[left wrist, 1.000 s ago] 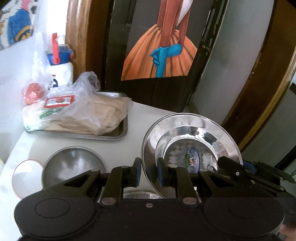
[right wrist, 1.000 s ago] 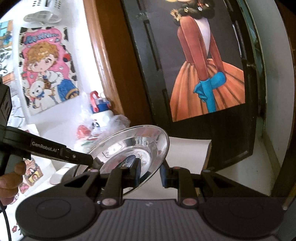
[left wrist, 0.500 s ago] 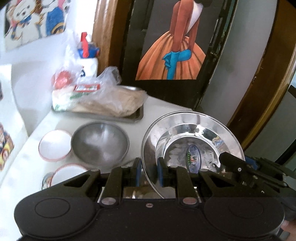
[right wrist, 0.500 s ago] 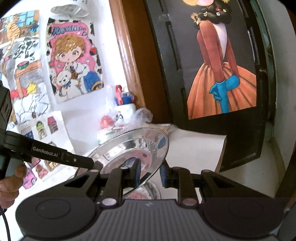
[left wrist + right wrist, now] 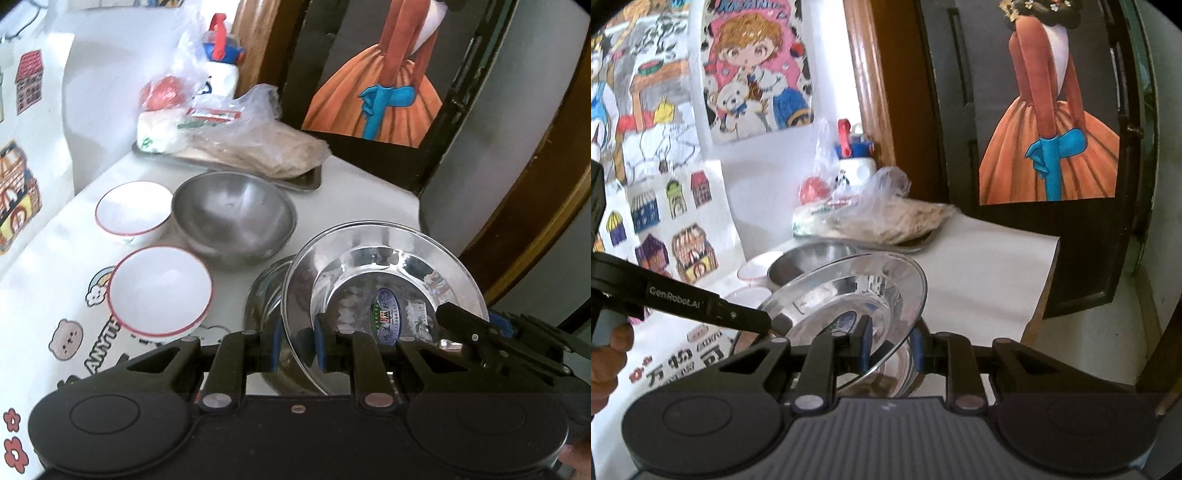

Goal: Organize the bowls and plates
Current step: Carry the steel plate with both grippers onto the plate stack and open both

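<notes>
A shiny steel plate with a blue sticker is held tilted above the table; it also shows in the right wrist view. My left gripper is shut on its near rim. My right gripper is shut on the opposite rim. Another steel dish lies on the table right under the plate. A large steel bowl and two white red-rimmed bowls stand to the left.
A metal tray with a plastic bag of food sits at the back, a white bottle behind it. The table ends at the right near a dark door. Posters cover the left wall.
Both grippers, holding the plate together, have pulled back and tilted down; the bowls and the dish under the plate have come into view.
</notes>
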Demonstrator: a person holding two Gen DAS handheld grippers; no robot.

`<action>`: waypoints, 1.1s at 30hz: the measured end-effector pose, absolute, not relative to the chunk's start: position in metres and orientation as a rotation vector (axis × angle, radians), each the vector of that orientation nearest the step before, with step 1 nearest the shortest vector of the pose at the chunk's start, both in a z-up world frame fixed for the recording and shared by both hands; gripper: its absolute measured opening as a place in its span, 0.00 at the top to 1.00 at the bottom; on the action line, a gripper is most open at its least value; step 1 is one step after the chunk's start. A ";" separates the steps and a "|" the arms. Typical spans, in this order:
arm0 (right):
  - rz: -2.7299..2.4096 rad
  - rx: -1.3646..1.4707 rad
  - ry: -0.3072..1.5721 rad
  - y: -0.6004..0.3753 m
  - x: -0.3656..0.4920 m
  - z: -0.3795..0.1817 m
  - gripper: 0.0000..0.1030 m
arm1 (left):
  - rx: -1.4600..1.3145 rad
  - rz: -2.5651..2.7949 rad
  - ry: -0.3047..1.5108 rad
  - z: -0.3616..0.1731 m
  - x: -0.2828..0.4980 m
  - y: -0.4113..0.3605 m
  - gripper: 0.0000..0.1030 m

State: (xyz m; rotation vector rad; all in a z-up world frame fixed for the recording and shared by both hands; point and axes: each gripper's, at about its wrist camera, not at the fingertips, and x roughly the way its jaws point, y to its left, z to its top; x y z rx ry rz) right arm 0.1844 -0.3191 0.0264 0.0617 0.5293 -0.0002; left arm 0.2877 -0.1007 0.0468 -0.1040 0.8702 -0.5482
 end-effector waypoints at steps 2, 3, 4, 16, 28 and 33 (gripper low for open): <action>0.003 0.054 0.545 -0.318 0.188 0.021 0.75 | -0.104 -0.535 0.869 0.043 0.287 -0.099 0.81; 0.005 0.053 0.551 -0.318 0.190 0.020 0.75 | -0.101 -0.528 0.868 0.041 0.287 -0.098 0.81; 0.006 0.053 0.557 -0.318 0.192 0.018 0.74 | -0.096 -0.522 0.865 0.040 0.287 -0.098 0.81; 0.001 0.009 0.613 -0.317 0.202 0.006 0.71 | -0.055 -0.499 0.886 0.030 0.288 -0.107 0.81; 0.008 -0.060 0.642 -0.306 0.212 0.001 0.68 | -0.038 -0.474 0.911 0.022 0.294 -0.106 0.81; 0.013 -0.093 0.653 -0.301 0.214 -0.001 0.64 | -0.028 -0.469 0.914 0.021 0.297 -0.106 0.81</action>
